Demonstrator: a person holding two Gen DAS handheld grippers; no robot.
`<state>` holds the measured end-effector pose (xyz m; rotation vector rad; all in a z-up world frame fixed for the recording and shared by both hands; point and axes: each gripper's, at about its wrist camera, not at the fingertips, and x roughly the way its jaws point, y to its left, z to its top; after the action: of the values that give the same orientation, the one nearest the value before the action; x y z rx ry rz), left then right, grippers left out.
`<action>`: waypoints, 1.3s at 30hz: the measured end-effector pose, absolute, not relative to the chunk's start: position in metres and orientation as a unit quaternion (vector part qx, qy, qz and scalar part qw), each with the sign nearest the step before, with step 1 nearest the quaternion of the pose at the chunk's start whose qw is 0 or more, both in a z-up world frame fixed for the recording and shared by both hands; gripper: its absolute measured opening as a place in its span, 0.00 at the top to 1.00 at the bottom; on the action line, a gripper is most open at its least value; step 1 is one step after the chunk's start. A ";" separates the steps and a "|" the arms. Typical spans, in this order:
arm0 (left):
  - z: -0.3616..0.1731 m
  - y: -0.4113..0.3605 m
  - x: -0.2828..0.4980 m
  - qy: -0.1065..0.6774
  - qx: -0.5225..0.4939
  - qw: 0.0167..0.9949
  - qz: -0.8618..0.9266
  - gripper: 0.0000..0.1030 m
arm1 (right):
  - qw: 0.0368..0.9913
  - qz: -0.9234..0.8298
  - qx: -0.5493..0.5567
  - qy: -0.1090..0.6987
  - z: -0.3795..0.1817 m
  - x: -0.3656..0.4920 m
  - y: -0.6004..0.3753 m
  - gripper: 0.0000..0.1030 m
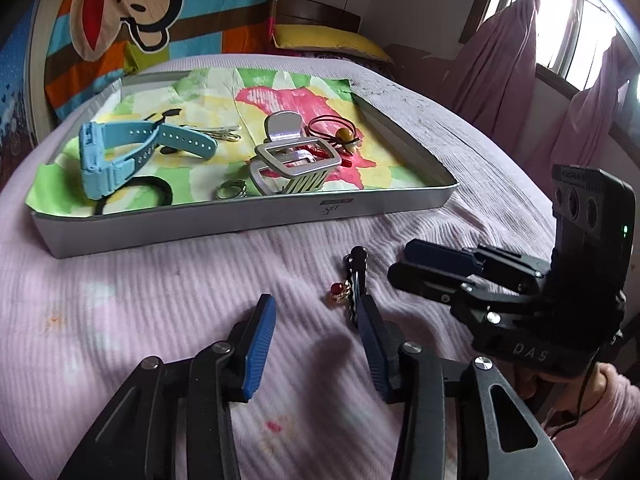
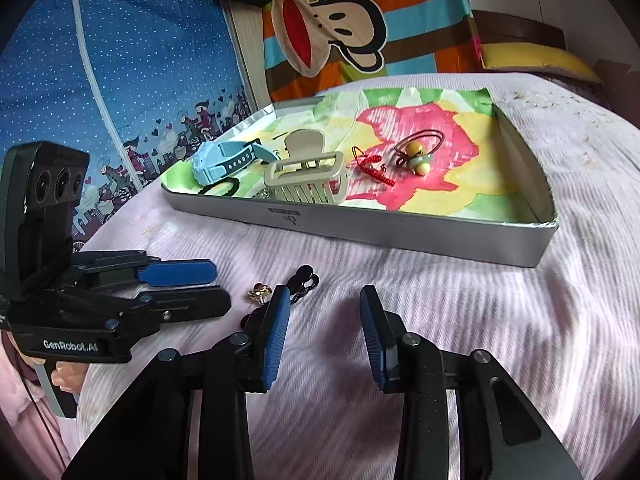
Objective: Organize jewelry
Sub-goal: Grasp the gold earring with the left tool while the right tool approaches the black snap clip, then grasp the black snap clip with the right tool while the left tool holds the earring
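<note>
Gaping wide and empty — left tongs (image 1: pixel 316 316) — right tongs (image 2: pixel 325 308) alike, beside ring (image 1: pixel 340 293).

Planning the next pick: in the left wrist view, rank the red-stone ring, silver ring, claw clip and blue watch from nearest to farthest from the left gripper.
1. Red-stone ring, on the bedspread by the left gripper's right finger.
2. Silver ring, tray front.
3. Claw clip, tray centre.
4. Blue watch, tray left.

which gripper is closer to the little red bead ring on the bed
Left, narrowly. The left gripper has the red bead ring just ahead, near its right finger. The right gripper has it just outside its left finger.
</note>
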<state>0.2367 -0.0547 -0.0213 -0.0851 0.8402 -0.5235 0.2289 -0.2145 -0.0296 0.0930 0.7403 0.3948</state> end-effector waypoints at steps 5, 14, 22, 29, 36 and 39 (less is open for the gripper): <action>-0.024 -0.062 0.246 0.415 -0.044 0.871 -0.259 0.69 | 0.909 0.196 0.049 0.364 -0.033 0.231 -0.215 0.69; -0.030 -0.068 0.260 0.432 -0.048 0.861 -0.263 0.85 | 0.904 0.206 0.070 0.367 -0.035 0.243 -0.218 0.79; -0.035 -0.062 0.267 0.437 -0.068 0.863 -0.245 0.89 | 0.895 0.219 0.081 0.380 -0.041 0.251 -0.214 0.79; -0.037 -0.054 0.266 0.426 -0.083 0.873 -0.221 0.89 | 0.886 0.232 0.088 0.391 -0.047 0.253 -0.211 0.79; -0.038 -0.041 0.262 0.416 -0.110 0.879 -0.207 0.89 | 0.881 0.243 0.095 0.394 -0.049 0.255 -0.206 0.79; -0.039 -0.039 0.260 0.412 -0.113 0.882 -0.201 0.89 | 0.879 0.245 0.093 0.398 -0.050 0.257 -0.200 0.79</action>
<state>0.2601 -0.0387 -0.0385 -0.2347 0.8571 -0.4185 0.2567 -0.2000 -0.0502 0.1934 0.8301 0.5115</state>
